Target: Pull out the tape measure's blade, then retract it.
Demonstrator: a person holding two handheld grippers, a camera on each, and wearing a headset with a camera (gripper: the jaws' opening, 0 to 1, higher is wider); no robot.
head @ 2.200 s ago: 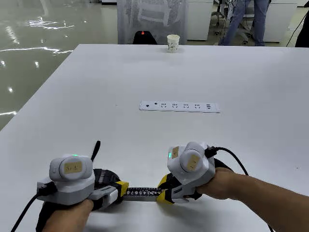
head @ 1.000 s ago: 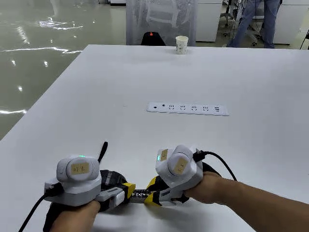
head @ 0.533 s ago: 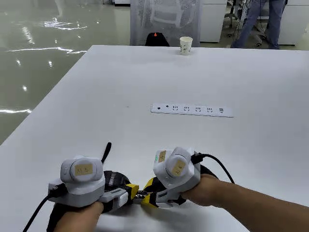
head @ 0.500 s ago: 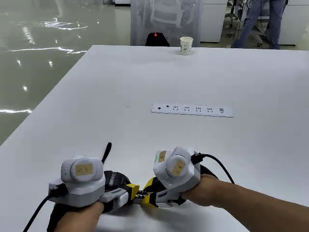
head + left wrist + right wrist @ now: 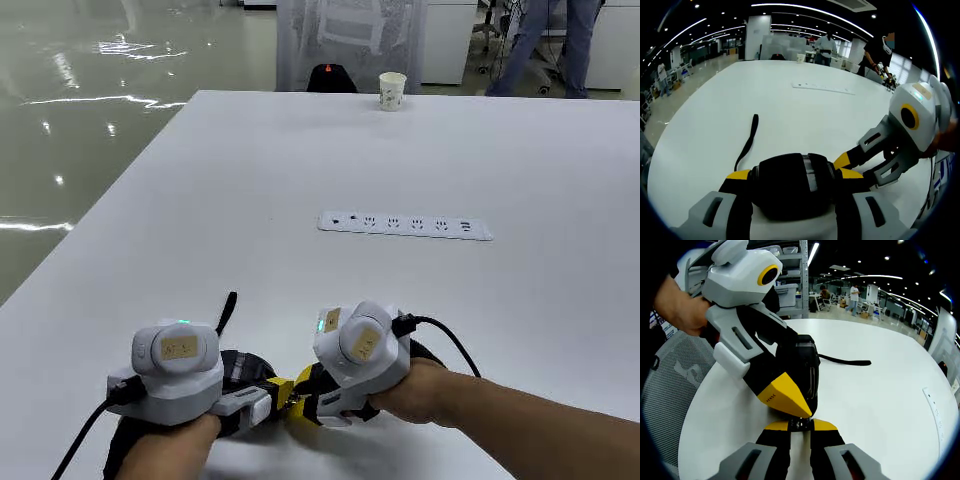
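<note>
The white bench [image 5: 250,200] spreads wide in front of you. A power strip [image 5: 405,224] lies flat out toward its middle, well apart from the work. All the work sits at the near edge, where your two grippers meet nose to nose.

Your left gripper [image 5: 272,392] has its fingers clamped on the black body of the tape measure [image 5: 802,362], one on each side. It holds the case down at the bench surface. Your right gripper [image 5: 303,402] faces it from the other side. Its yellow fingertips are just beside the case mouth and nearly touch the left gripper's tips. The tape measure's black wrist strap [image 5: 747,141] trails loose across the bench beyond the case, away from you.

In the right gripper view, the right fingers are drawn close together on the blade tip [image 5: 801,424], a small dark piece pinched between them right at the mouth. No run of blade shows between the case and that pinch.

As things lie, the blade is home or all but home. These pictures alone cannot tell you whether this is the start of the pull or the end of the return. If the pull is behind you, the job looks nearly finished. What is left is to ease the tip fully in and let the right fingers off it. If not, both the draw-out and the return are still ahead.
</note>
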